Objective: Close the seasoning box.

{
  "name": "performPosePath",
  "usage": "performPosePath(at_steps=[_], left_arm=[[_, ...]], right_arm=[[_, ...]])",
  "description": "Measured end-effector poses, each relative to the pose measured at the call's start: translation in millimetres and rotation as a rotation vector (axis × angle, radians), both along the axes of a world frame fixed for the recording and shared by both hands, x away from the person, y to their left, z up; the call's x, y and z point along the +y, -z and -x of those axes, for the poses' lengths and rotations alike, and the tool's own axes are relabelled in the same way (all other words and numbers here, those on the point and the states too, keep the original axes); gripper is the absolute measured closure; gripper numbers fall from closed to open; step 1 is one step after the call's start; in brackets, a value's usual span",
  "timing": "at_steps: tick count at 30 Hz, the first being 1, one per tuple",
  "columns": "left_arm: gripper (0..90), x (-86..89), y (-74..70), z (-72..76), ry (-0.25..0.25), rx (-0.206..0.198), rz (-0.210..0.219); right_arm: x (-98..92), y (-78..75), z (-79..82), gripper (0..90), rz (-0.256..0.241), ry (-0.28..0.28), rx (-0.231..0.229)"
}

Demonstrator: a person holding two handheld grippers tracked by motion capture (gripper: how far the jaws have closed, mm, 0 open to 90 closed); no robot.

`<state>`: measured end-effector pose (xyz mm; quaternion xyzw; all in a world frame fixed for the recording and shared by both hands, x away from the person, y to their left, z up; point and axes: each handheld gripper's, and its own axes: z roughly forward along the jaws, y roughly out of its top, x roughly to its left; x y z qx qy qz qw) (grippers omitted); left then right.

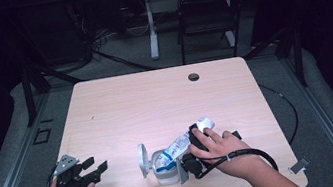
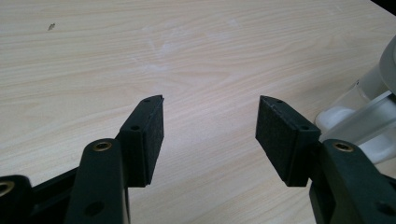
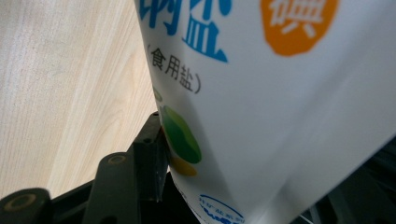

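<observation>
A white salt bag [image 1: 182, 144] with blue print lies tilted in my right gripper [image 1: 193, 151], which is shut on it. The bag's lower end reaches over a clear jar [image 1: 166, 173] whose round lid [image 1: 143, 160] stands flipped open to the left. In the right gripper view the salt bag [image 3: 280, 116] shows blue characters, an orange badge and green spots, and one black finger [image 3: 148, 158] presses against its side; the other finger is hidden behind it. My left gripper [image 1: 97, 164] rests open near the table's front left, nothing between its pads [image 2: 211, 100]. The jar [image 2: 369, 112] sits just to its right.
The light wooden table [image 1: 155, 100] has a small cable hole [image 1: 194, 77] near its far edge. Beyond the table stand a dark folding chair [image 1: 207, 11] and the white leg of another desk [image 1: 150, 25]. A black cable [image 1: 260, 152] loops from the right gripper.
</observation>
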<state>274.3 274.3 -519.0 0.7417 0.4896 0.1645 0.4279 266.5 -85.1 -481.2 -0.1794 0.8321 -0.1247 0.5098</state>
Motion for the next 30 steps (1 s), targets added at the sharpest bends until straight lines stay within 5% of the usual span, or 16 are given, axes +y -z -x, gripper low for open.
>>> performPosePath(at_steps=[2, 3, 30], left_arm=[[42.5, 0.1, 0.1, -0.1, 0.0, 0.0, -0.001], [42.5, 0.1, 0.1, -0.1, 0.0, 0.0, 0.0], [42.5, 0.7, 0.1, -0.1, -0.001, 0.001, 0.001]], right_arm=[[-2.1, 2.4, -2.0, 45.0, -0.038, -0.014, 0.022], [-0.6, 0.6, -0.6, 45.0, -0.01, -0.003, 0.009], [-0.1, -0.7, -0.9, 45.5, -0.01, -0.01, 0.017]])
